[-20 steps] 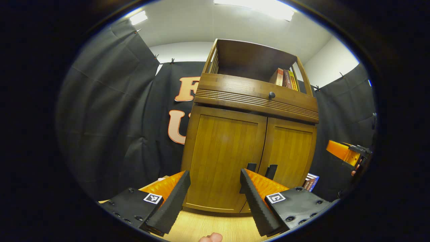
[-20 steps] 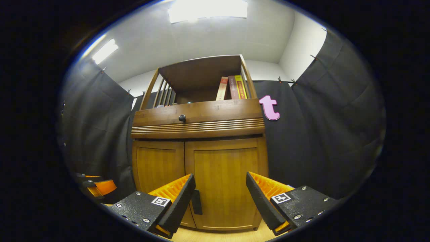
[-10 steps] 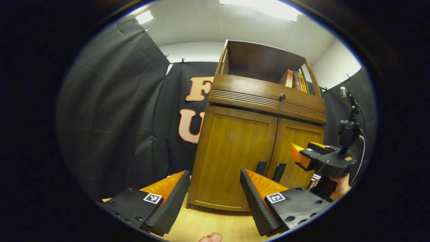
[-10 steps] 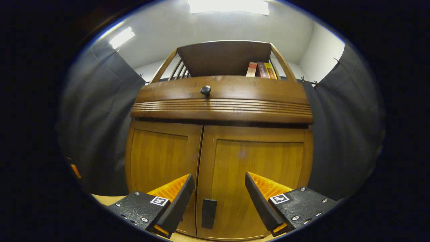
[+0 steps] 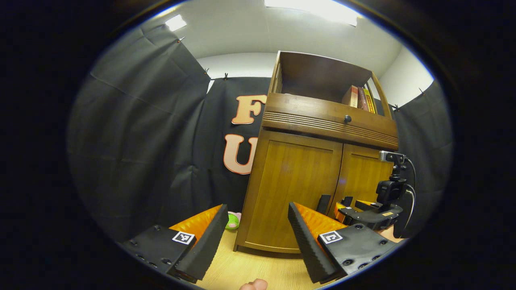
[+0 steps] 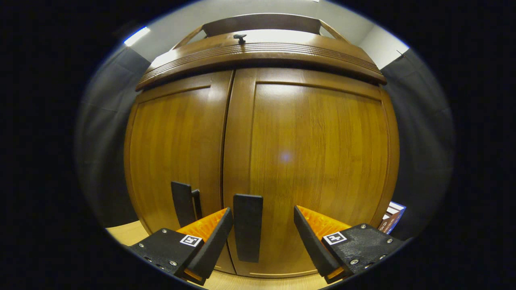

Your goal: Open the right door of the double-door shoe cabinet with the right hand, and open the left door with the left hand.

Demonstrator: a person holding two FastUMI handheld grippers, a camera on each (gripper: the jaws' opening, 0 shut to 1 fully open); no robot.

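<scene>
The right claw point(image 6: 264, 225) has closed in on the shoe cabinet point(image 6: 314, 161); the right door's handle point(image 6: 248, 227) now sits between its spread fingers, ungripped. The left claw point(image 5: 258, 225) hangs back, also released, left door point(image 5: 290, 189) ahead.

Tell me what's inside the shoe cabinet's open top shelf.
Books stand at the right end of the top shelf. The shelf's floor is hidden behind the drawer front.
</scene>
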